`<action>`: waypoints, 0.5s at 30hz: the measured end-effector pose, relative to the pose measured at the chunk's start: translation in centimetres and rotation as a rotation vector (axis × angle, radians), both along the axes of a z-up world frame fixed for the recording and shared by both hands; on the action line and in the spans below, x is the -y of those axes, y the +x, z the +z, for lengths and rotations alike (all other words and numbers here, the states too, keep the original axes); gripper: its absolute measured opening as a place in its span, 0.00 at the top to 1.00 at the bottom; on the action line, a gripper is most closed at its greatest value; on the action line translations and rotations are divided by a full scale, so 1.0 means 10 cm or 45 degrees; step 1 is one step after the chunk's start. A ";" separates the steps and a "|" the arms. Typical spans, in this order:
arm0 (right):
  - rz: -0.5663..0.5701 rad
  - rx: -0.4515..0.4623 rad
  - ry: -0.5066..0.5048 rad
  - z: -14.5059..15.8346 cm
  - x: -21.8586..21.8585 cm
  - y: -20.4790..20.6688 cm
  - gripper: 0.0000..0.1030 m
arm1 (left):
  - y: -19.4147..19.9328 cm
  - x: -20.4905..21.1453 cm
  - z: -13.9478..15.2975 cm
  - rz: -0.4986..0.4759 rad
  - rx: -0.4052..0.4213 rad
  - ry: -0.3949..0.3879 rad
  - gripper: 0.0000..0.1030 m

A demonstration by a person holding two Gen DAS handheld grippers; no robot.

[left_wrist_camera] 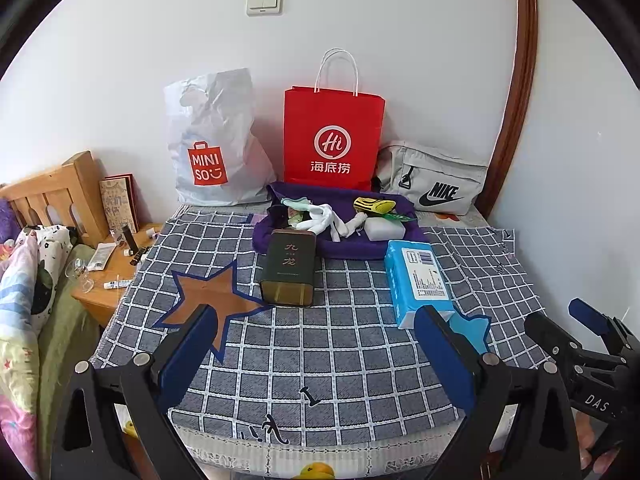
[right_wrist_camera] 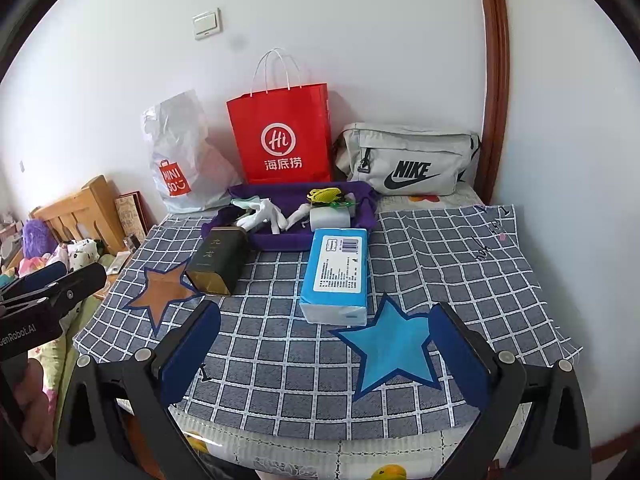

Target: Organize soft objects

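Observation:
A purple tray (left_wrist_camera: 348, 249) (right_wrist_camera: 276, 240) sits at the back of a grey checked cloth (left_wrist_camera: 320, 340) (right_wrist_camera: 288, 360). In it lie white gloves (left_wrist_camera: 324, 218) (right_wrist_camera: 266, 210), a yellow item (left_wrist_camera: 374, 205) (right_wrist_camera: 322, 195), a white block (left_wrist_camera: 386, 229) (right_wrist_camera: 330, 218) and a pale green cloth (left_wrist_camera: 296, 202). A dark tin (left_wrist_camera: 289, 267) (right_wrist_camera: 218, 260) and a blue tissue pack (left_wrist_camera: 420, 280) (right_wrist_camera: 338, 274) lie in front of the tray. My left gripper (left_wrist_camera: 316, 352) is open above the cloth's front. My right gripper (right_wrist_camera: 324, 352) is open too, near a blue star (right_wrist_camera: 394, 348).
A brown star (left_wrist_camera: 204, 304) (right_wrist_camera: 160, 290) marks the cloth's left. Against the wall stand a white plastic bag (left_wrist_camera: 212, 140) (right_wrist_camera: 180, 156), a red paper bag (left_wrist_camera: 332, 140) (right_wrist_camera: 284, 136) and a grey Nike pouch (left_wrist_camera: 436, 180) (right_wrist_camera: 408, 160). A cluttered wooden nightstand (left_wrist_camera: 112, 268) stands left.

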State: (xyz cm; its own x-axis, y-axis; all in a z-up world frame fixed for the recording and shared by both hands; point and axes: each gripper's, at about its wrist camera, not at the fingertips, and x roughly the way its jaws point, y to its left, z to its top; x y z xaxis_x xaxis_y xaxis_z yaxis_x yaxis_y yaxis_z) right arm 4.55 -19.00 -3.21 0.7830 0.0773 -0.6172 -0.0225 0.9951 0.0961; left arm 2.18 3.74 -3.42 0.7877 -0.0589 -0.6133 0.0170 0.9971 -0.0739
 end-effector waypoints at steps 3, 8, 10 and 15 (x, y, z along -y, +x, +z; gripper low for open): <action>-0.002 0.000 0.003 0.00 0.00 -0.01 0.01 | 0.00 0.02 0.00 -0.003 -0.002 0.008 0.04; 0.003 0.003 -0.001 0.00 -0.02 -0.02 0.01 | -0.02 0.02 0.01 -0.015 -0.002 0.008 0.04; 0.005 0.005 -0.001 0.00 -0.02 -0.03 0.01 | -0.02 0.03 0.01 -0.013 -0.003 0.009 0.04; 0.008 0.011 -0.002 0.01 -0.03 -0.04 0.01 | -0.02 0.03 0.00 -0.010 -0.002 0.006 0.04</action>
